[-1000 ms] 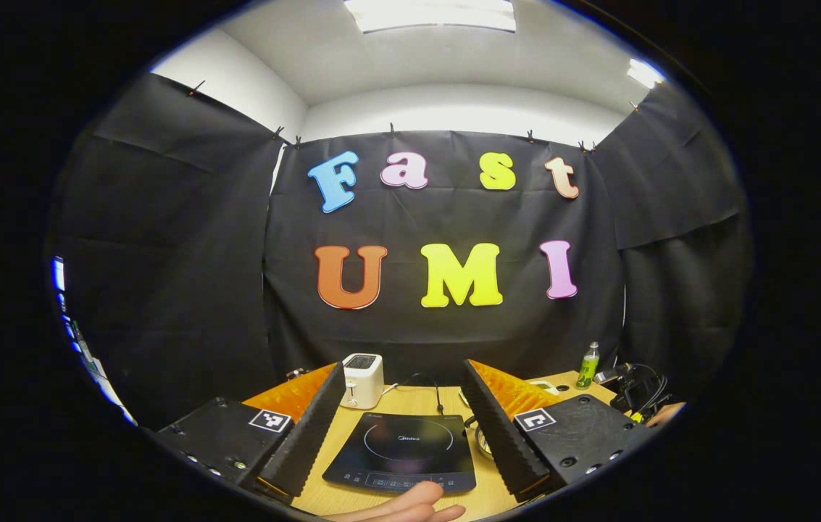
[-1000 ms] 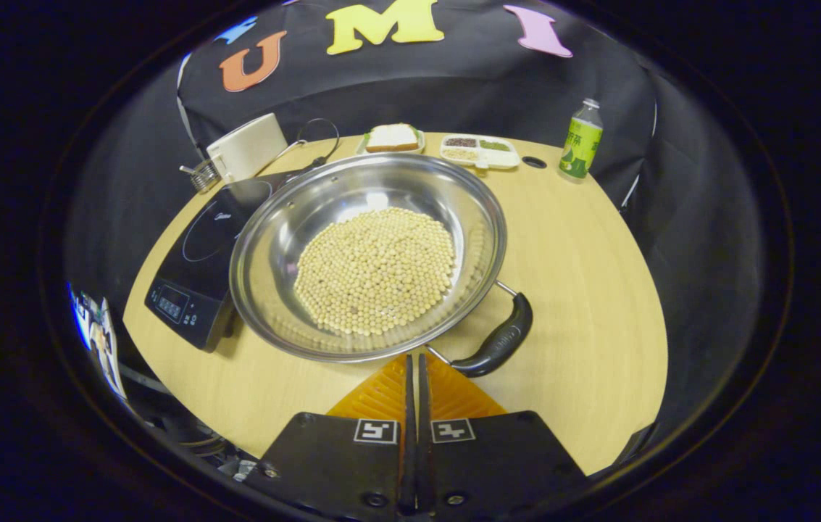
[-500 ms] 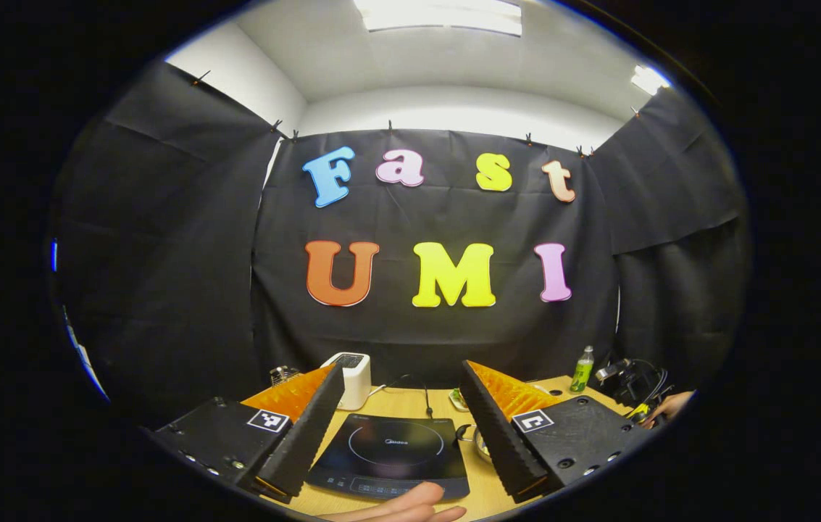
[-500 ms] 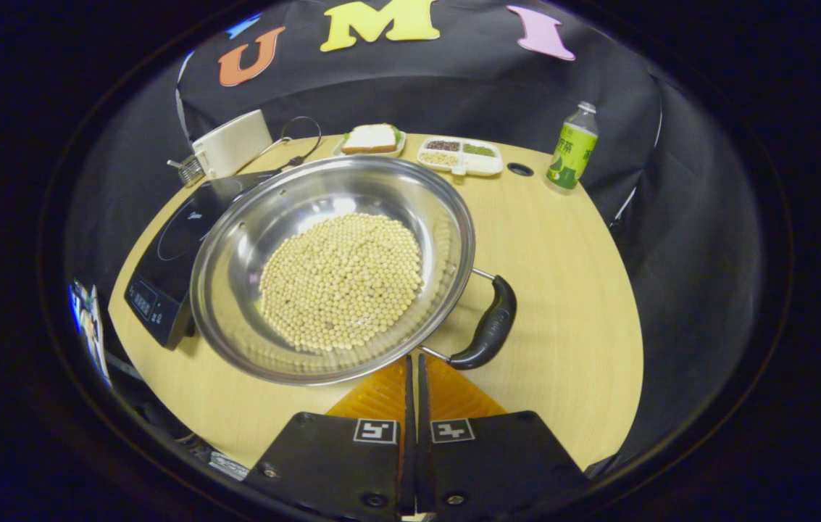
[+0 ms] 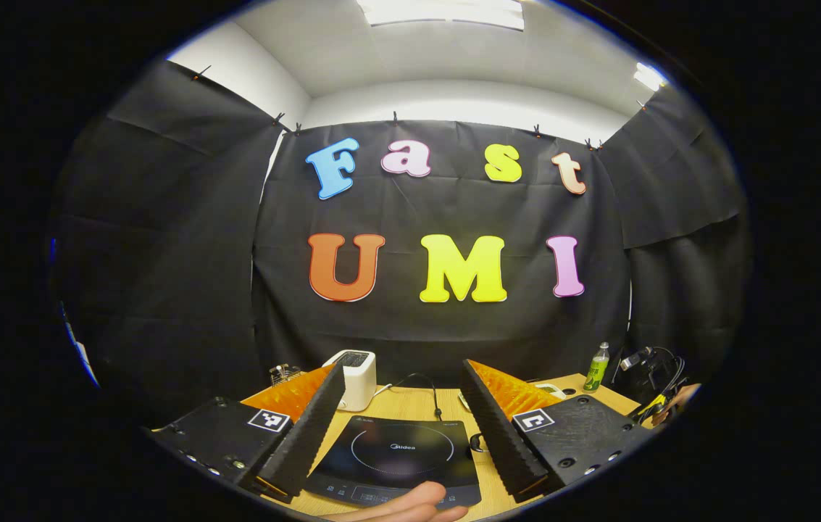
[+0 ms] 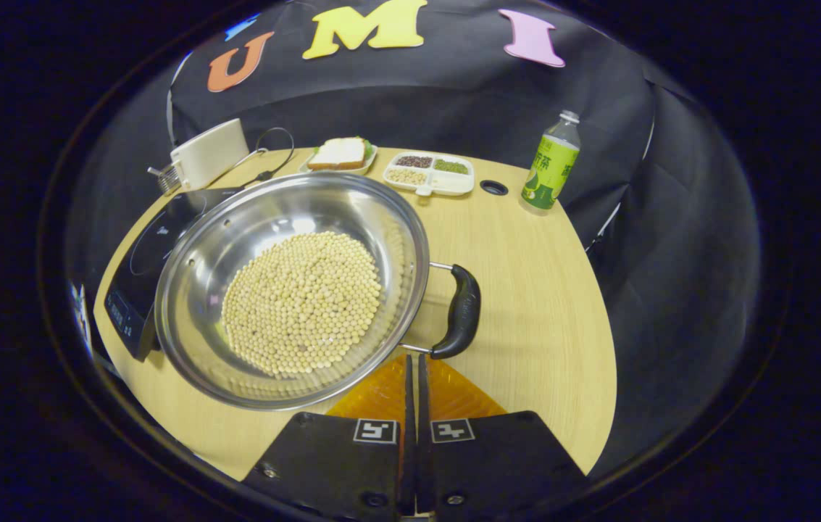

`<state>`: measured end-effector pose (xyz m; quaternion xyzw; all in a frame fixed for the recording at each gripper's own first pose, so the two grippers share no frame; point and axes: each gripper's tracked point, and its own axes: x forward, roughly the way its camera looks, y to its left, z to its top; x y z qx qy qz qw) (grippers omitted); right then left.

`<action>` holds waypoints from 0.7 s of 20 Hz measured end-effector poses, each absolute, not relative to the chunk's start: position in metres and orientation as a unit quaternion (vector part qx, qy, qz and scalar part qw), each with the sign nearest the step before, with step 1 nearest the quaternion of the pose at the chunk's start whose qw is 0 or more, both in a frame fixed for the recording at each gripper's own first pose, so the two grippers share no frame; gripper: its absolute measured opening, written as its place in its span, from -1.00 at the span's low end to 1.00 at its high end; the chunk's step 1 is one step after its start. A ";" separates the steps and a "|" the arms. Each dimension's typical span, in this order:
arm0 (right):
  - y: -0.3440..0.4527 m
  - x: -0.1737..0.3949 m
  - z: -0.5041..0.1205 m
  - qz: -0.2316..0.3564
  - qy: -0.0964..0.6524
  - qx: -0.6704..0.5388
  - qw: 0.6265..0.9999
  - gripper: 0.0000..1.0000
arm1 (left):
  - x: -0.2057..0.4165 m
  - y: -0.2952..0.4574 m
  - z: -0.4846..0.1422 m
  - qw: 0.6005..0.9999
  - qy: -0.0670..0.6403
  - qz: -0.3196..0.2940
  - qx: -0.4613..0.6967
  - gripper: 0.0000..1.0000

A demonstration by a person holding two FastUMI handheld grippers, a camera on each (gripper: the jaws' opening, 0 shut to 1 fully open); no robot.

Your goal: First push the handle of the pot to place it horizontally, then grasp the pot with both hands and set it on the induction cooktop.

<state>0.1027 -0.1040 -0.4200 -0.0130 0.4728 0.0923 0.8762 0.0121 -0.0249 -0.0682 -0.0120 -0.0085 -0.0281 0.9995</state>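
In the right gripper view a wide steel pot (image 6: 193, 261) full of pale round beans stands on the wooden table, partly over the black induction cooktop (image 6: 136, 255) on its left. The pot's black side handle (image 6: 462, 312) points right. My right gripper (image 6: 414, 359) is shut with nothing in it, its tips just below the pot's rim at the near end of that handle. In the left gripper view my left gripper (image 5: 402, 366) is held open above the cooktop (image 5: 399, 457), with a person's finger (image 5: 410, 502) at the bottom edge.
Along the far edge of the table (image 6: 540, 304) stand a white toaster (image 6: 207, 152), a plate with a sandwich (image 6: 341, 154), a divided tray of grains (image 6: 428, 172) and a green bottle (image 6: 548, 170). The toaster (image 5: 356, 377) and bottle (image 5: 598, 366) also appear behind the left gripper.
The pot has turned: its black handle swung from pointing toward the lower right to standing out at the right side. The right gripper stayed shut by it. The left gripper barely shifted.
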 end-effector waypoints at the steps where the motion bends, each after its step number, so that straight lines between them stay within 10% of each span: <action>1: -0.107 0.109 -0.420 0.089 0.466 -0.007 0.880 -0.96 | 0.015 -0.027 -0.071 0.999 -0.005 -0.031 -0.013 0.91; 14: -0.123 0.125 -0.344 0.052 0.323 0.041 0.944 -0.92 | 0.039 -0.064 -0.118 0.996 0.053 -0.066 -0.004 0.92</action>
